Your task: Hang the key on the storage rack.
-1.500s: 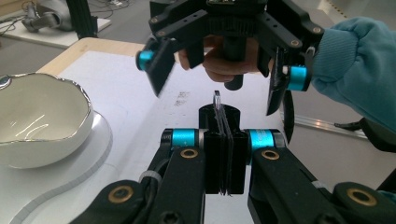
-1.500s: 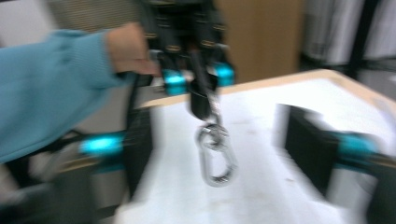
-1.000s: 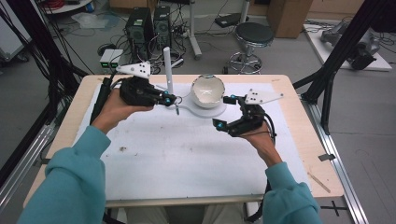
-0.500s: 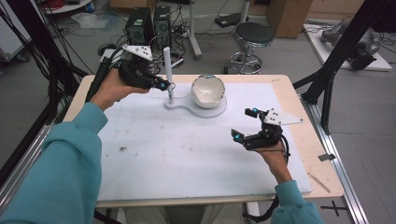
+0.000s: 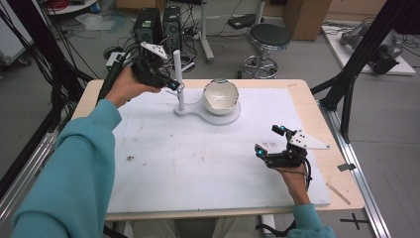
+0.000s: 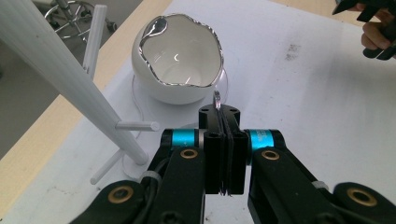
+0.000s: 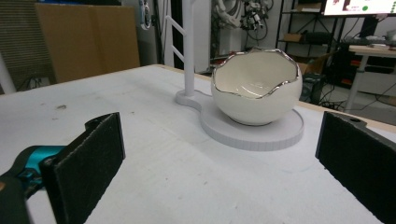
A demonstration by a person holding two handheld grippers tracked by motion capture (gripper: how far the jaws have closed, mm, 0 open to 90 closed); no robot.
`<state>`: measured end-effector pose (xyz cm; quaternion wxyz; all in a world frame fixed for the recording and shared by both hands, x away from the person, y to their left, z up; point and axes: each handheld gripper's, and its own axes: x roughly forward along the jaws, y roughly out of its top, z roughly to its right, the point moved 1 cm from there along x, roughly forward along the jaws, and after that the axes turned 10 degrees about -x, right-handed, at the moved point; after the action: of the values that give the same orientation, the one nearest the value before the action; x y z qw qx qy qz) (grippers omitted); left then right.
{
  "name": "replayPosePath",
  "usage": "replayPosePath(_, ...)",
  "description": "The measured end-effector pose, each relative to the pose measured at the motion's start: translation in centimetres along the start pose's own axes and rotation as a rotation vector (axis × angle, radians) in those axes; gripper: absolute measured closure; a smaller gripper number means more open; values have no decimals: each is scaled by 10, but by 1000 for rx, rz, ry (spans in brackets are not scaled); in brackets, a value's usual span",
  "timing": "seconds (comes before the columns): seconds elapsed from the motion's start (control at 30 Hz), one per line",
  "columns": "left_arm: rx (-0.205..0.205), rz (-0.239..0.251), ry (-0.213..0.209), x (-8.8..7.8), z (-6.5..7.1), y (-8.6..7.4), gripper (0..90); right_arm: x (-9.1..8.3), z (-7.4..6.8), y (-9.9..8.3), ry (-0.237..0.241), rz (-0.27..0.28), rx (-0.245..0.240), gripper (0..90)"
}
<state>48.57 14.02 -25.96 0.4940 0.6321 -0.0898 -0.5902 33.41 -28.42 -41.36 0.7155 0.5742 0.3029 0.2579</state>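
This looks like a lab or workshop. Computer towers (image 5: 157,26) stand on the grey floor with lots of cables (image 5: 59,59) around them. A round stool (image 5: 269,37) and cardboard boxes (image 5: 307,15) sit behind the table (image 5: 307,99). Black metal frame bars (image 5: 361,54) stand beside it. Shelves (image 7: 299,28) and a screen (image 7: 357,6) fill the back.

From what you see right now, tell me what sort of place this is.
Probably a lab or workshop: computer towers and cables on the floor, a stool, and a black frame around the table.
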Motion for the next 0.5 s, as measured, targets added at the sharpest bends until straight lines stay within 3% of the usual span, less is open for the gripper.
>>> replayPosePath(0.23,-26,-25,41,9,-9,0,884,-6,-1,-18,-39,-1,28,5)
replayPosePath(0.5,-70,-39,63,17,-18,-1,884,-9,-1,-30,-50,-7,41,5)
